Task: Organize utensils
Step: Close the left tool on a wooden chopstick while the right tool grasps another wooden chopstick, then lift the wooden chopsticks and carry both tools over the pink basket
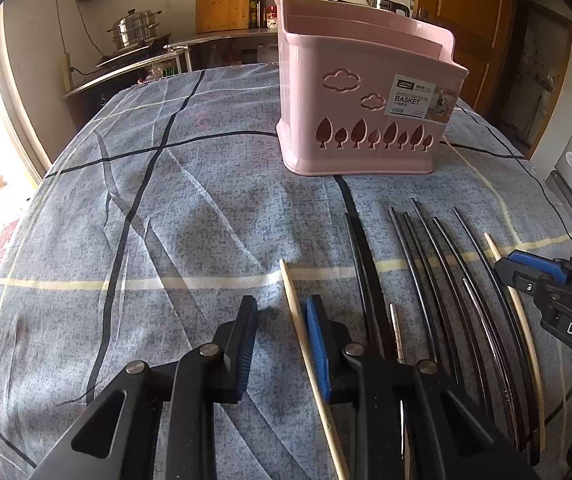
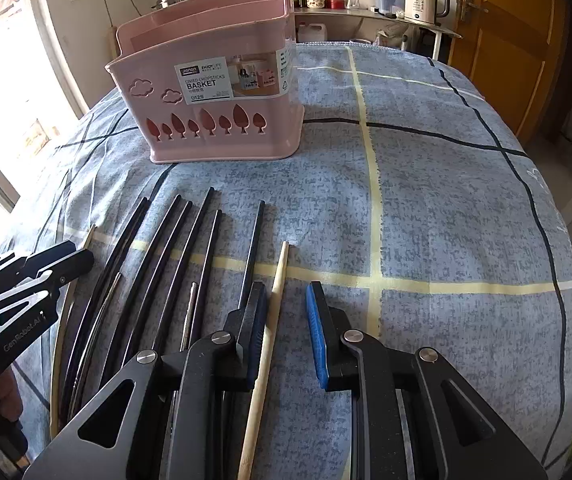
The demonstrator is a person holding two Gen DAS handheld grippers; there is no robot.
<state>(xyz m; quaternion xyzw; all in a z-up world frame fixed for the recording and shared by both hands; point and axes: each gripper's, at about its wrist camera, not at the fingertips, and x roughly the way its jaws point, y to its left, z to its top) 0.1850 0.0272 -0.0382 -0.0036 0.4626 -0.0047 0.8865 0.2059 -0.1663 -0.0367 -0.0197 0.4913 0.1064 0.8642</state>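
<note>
A pink chopstick basket (image 1: 362, 96) stands at the back of the table, also in the right wrist view (image 2: 213, 92). Several black chopsticks (image 1: 438, 280) lie in a row in front of it, with a wooden chopstick at each end. My left gripper (image 1: 281, 312) is open, low over the table; the left wooden chopstick (image 1: 302, 332) lies between its fingers, against the right pad. My right gripper (image 2: 286, 300) is open around the right wooden chopstick (image 2: 271, 312), which lies near its left pad. The black chopsticks (image 2: 173, 264) lie left of it.
The table wears a blue checked cloth (image 1: 165, 208). Each gripper shows in the other's view, the right (image 1: 546, 280) and the left (image 2: 33, 272). A counter with a steel pot (image 1: 135, 28), bottles and a kettle (image 2: 426, 0) stands behind. A wooden door (image 2: 506, 32) is at right.
</note>
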